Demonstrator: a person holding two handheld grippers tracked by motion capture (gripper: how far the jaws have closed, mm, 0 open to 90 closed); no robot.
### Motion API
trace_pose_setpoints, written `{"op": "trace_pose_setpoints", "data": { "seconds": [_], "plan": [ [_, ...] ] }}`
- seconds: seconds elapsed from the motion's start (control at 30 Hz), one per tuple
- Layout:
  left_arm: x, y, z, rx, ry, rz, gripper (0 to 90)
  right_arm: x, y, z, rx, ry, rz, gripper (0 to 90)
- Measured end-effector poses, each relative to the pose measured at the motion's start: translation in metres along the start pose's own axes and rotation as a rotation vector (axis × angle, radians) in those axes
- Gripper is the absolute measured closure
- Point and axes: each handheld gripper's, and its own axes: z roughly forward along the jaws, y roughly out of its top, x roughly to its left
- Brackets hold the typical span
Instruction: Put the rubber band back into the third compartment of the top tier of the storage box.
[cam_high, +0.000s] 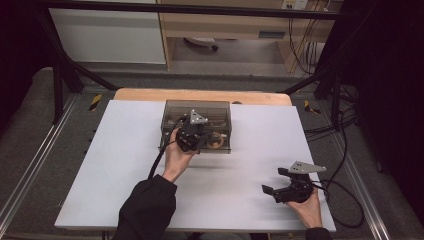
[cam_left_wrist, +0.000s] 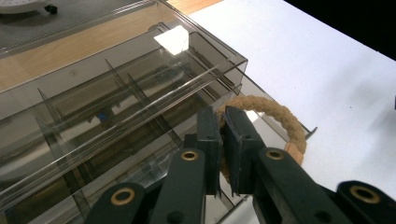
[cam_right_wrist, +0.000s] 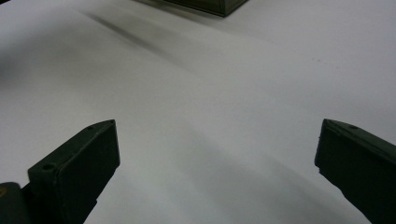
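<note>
A white desk (cam_high: 125, 175) carries everything, with a strip of bare wood showing along its far edge. Near the middle of that far side stands a clear smoky plastic box (cam_high: 172, 112) with a lid on top and thin dividers inside that split it into compartments. In the left gripper view the box (cam_left_wrist: 93, 107) reaches from the left edge to the middle of the picture, its lid catching a bright patch of light.

The person's left hand (cam_high: 176, 156), in a dark sleeve, reaches forward to the near side of the box and holds the left gripper (cam_high: 194, 136) right against it. In the left gripper view its jaws are pressed together on a tan rope ring (cam_left_wrist: 275, 116), pinching the ring's near-left part. The ring lies at the box's open near corner, partly inside the clear wall and partly out beyond it over the white desk. From the high view the ring (cam_high: 216, 140) shows as a pale loop just to the right of the gripper.

The right hand (cam_high: 307, 207) rests near the desk's near right corner, well apart from the box. The right gripper (cam_high: 274, 181) it holds has its jaws spread wide, and in the right gripper view the gripper (cam_right_wrist: 217, 149) has bare white desk between them.
</note>
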Motion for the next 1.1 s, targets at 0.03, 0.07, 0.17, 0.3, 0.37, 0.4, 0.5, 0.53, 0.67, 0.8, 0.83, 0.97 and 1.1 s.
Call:
{"op": "trace_pose_setpoints", "data": {
  "seconds": [0.03,0.07,0.17,0.3,0.37,0.4,0.5,0.53,0.67,0.8,0.83,0.97,1.1],
  "plan": [
    [0.0,0.0,0.001,0.0,0.0,-0.002,84.5,0.0,0.0,0.0,0.001,0.0,0.002,0.6],
    [0.0,0.001,0.002,0.0,0.0,-0.004,84.5,0.0,0.0,0.0,0.001,0.0,0.002,0.6],
    [0.0,0.001,0.007,0.006,0.004,-0.003,84.5,0.0,0.0,0.0,0.002,-0.001,0.0,0.6],
    [0.001,0.0,0.013,0.012,0.009,-0.005,84.4,0.0,0.0,0.0,0.001,0.0,0.001,0.6],
    [0.001,0.0,0.015,0.013,0.012,-0.006,84.5,0.0,0.0,0.0,0.0,0.0,0.0,0.6],
    [0.002,0.0,0.016,0.015,0.014,-0.006,84.4,0.0,0.0,0.0,-0.001,0.001,0.002,0.6],
    [0.002,0.0,0.019,0.02,0.01,-0.009,84.4,0.0,0.0,0.0,0.0,0.0,0.001,0.6],
    [0.002,-0.001,0.02,0.019,0.01,-0.008,84.4,0.0,0.0,0.0,0.0,0.0,0.001,0.6],
    [0.001,-0.002,0.025,0.029,0.011,0.002,84.4,0.0,0.0,0.0,0.002,0.0,0.0,0.6],
    [0.001,-0.003,0.029,0.041,0.013,0.007,84.4,0.0,0.0,0.0,0.002,0.001,0.001,0.6],
    [0.0,-0.003,0.03,0.044,0.012,0.008,84.4,0.0,0.0,0.0,0.002,0.001,0.001,0.6],
    [-0.001,-0.004,0.032,0.054,0.005,0.008,84.1,0.0,0.0,0.0,0.002,0.0,0.001,0.6],
    [-0.002,-0.005,0.035,0.068,0.001,0.011,83.8,0.0,0.0,0.0,0.002,0.001,0.0,0.6]
  ]
}}
